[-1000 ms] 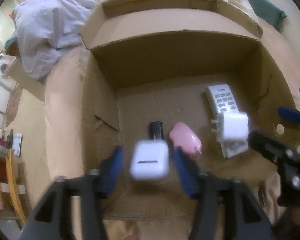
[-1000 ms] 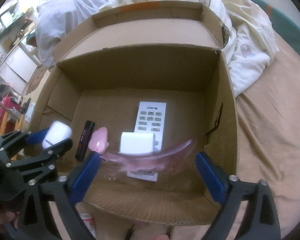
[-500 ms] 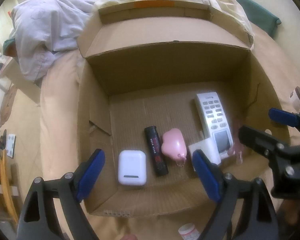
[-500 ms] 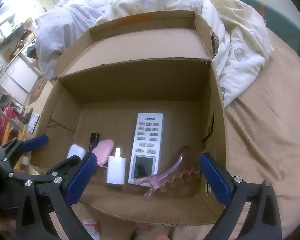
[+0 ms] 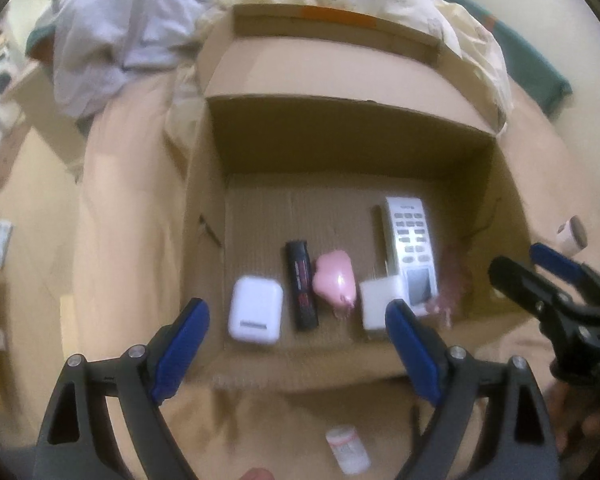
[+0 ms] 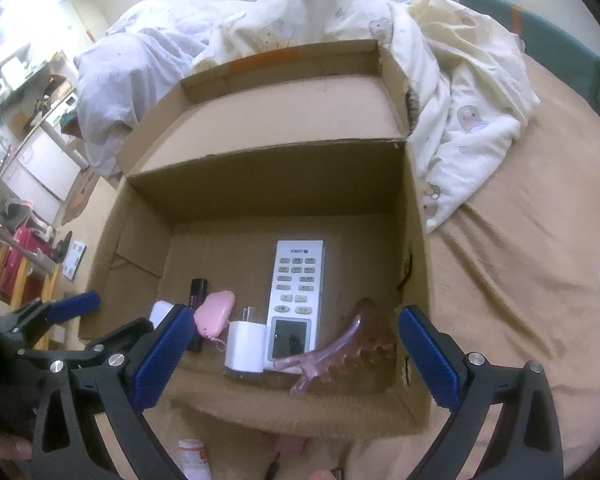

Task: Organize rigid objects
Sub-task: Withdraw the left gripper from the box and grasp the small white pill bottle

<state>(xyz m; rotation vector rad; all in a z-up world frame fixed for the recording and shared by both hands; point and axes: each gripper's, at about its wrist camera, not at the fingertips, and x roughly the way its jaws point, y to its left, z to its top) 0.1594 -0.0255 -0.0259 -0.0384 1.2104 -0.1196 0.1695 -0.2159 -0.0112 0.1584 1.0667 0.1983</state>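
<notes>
Bedding lies rumpled behind an open cardboard box (image 5: 340, 148) that sits on a tan bed sheet (image 5: 124, 240). From the left wrist view, the left gripper (image 5: 296, 336) hangs released over the box's near wall, nothing between its blue pads. On the box floor, just beyond that wall, lie a white earbud case (image 5: 255, 315), a black tube (image 5: 301, 283), a pink heart-shaped thing (image 5: 335, 279), a white charger plug (image 5: 380, 304) and a white remote (image 5: 412, 252).

From the right wrist view, the right gripper (image 6: 296, 356) is likewise released and empty above the same wall. A pink comb (image 6: 340, 344) lies beside the remote (image 6: 298, 292), toward the box's right wall.
</notes>
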